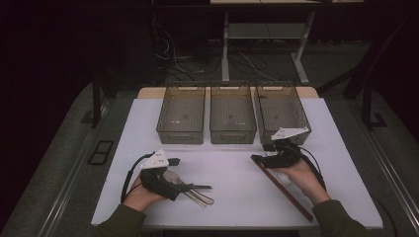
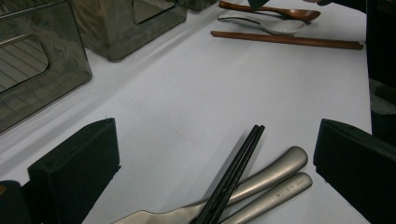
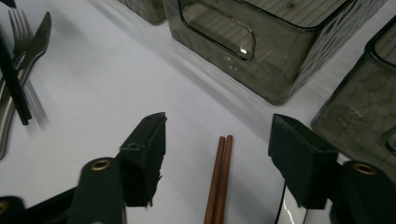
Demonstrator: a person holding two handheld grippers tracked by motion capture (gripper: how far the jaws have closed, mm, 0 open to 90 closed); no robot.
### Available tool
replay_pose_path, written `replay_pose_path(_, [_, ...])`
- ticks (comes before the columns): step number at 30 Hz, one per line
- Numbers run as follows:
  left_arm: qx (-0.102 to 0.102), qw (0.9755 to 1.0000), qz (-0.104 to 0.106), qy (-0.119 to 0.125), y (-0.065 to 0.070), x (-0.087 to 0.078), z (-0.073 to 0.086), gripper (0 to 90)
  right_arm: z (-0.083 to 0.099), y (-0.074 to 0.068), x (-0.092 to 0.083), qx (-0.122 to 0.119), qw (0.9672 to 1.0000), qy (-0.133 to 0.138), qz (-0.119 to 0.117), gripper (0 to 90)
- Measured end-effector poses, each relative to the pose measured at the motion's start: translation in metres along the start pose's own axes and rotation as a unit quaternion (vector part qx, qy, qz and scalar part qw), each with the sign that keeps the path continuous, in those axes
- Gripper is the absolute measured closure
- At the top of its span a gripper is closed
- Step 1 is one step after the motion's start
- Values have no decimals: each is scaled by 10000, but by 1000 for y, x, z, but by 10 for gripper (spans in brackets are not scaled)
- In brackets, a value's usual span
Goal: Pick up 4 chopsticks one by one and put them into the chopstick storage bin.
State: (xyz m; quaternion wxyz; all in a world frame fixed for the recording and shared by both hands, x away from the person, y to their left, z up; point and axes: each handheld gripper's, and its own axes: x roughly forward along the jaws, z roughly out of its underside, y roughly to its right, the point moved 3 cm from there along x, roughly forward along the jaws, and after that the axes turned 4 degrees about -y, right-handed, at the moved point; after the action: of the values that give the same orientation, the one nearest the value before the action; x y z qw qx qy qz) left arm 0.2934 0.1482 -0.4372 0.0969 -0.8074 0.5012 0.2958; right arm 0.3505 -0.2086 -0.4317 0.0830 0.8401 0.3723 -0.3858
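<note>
My right gripper [image 1: 259, 153] [image 3: 218, 120] is open over the near right part of the white table [image 1: 232, 163]. The tips of a pair of brown chopsticks [image 3: 219, 177] [image 1: 286, 190] lie between its jaws, and neither pad touches them. My left gripper [image 1: 182, 174] [image 2: 217, 126] rests open at the near left. A pair of black chopsticks [image 2: 233, 172] and two metal cutlery handles [image 2: 271, 175] lie between its wide jaws, untouched. In the right gripper view a fork and knife [image 3: 28, 37] lie at the far left beside the black chopsticks [image 3: 14, 84].
Three smoky translucent bins [image 1: 180, 134] [image 1: 232, 136] [image 1: 282, 132] stand side by side at the table's far edge, close ahead of the right gripper. A wooden spoon [image 2: 280, 11] and a white spoon [image 2: 275, 27] lie by the brown chopsticks [image 2: 285, 40].
</note>
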Motion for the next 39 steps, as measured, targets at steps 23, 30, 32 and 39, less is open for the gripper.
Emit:
replay_pose_path(23, [-39,10000,-2,25,-1,-1,1,0,-5,6,38,-210,9960,-850,187,695])
replay_pose_path(30, [-24,10000,14,17,-1,-1,1,0,-3,5,45,-224,9951,-939,202,745])
replay_pose_path(32, [-27,10000,18,22,-1,-1,1,0,-2,6,46,-251,9949,-955,224,756])
replay_pose_path(39, [-15,10000,25,9,-1,-1,1,0,-2,4,47,-354,9942,-961,331,791])
